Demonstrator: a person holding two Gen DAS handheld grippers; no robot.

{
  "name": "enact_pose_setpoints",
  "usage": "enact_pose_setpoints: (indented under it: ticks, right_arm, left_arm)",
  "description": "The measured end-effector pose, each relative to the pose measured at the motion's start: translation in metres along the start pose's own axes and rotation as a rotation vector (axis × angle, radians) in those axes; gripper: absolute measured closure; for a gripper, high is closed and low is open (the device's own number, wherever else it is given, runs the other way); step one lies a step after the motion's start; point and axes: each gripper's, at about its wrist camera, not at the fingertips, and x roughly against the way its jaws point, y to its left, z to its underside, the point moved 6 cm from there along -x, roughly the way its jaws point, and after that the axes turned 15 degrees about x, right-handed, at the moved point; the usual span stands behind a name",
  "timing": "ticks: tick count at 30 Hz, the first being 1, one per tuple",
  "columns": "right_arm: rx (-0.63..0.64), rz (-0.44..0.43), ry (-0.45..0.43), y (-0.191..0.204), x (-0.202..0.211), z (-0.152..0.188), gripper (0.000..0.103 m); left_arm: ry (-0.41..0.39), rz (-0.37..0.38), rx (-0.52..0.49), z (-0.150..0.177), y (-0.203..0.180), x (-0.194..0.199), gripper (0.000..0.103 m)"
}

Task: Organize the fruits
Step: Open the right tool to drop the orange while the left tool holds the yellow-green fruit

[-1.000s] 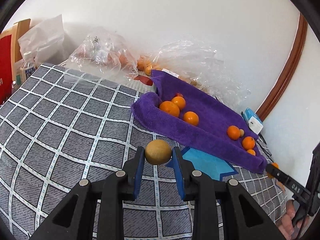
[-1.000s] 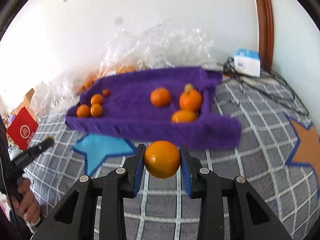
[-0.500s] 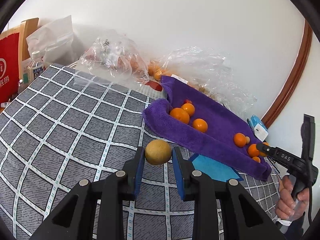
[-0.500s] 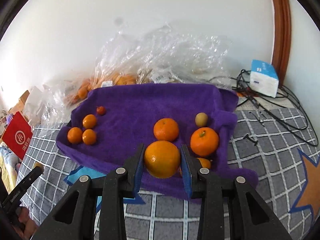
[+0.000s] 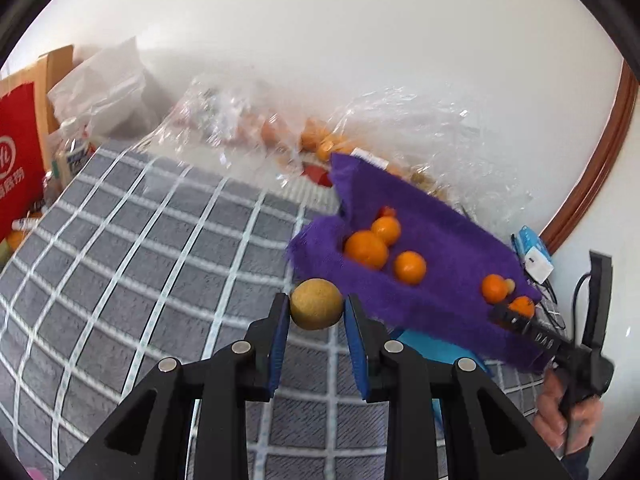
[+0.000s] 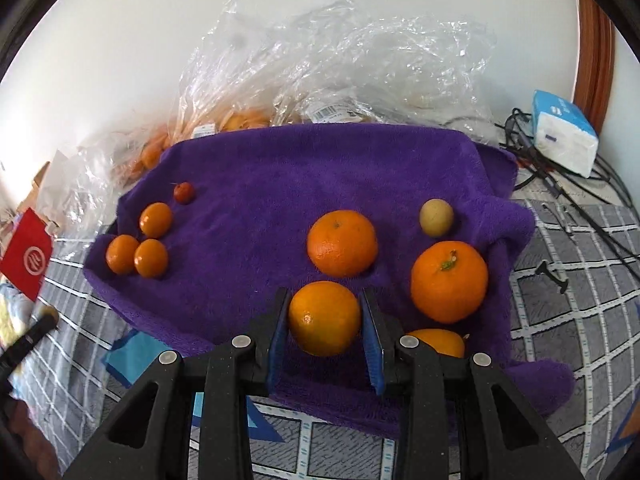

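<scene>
Purple towel (image 6: 260, 168) edge beneath orange (image 6: 325, 319), right gripper (image 6: 325, 324)

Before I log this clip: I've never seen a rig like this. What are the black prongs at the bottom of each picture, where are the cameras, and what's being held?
There is no robot here. A person holds a hand-operated gripper in each hand, and each gripper carries a wide-angle camera looking forward along its jaws, so the black prongs are the tool itself.

In the left wrist view, the left gripper is shut on a yellowish-brown fruit, above a grey checked bedcover. The other tool and the hand gripping it show at the right edge.

In the right wrist view, the right gripper is shut on an orange, above a purple towel. On the towel lie larger oranges on the right, smaller ones on the left, a tiny red fruit and a yellowish fruit. Clear plastic bags sit behind.
</scene>
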Motion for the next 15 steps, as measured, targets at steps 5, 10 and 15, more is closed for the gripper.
enact_pose_setpoints:
  ticks: [5, 10, 15]
  right_arm:
    - [-0.004, -0.034, -0.016, 0.0, 0.012, 0.002, 0.049]
    - [0.023, 0.02, -0.076, -0.009, 0.037, -0.002, 0.047]
    - [0.023, 0.059, -0.086, -0.018, 0.044, -0.002, 0.047]
  left_arm:
    - [0.035, 0.044, -0.007, -0.011, -0.036, -0.018, 0.076]
    - [0.074, -0.004, -0.055, -0.006, -0.067, -0.055, 0.076]
    - [0.083, -0.042, -0.087, -0.013, -0.088, -0.084, 0.076]
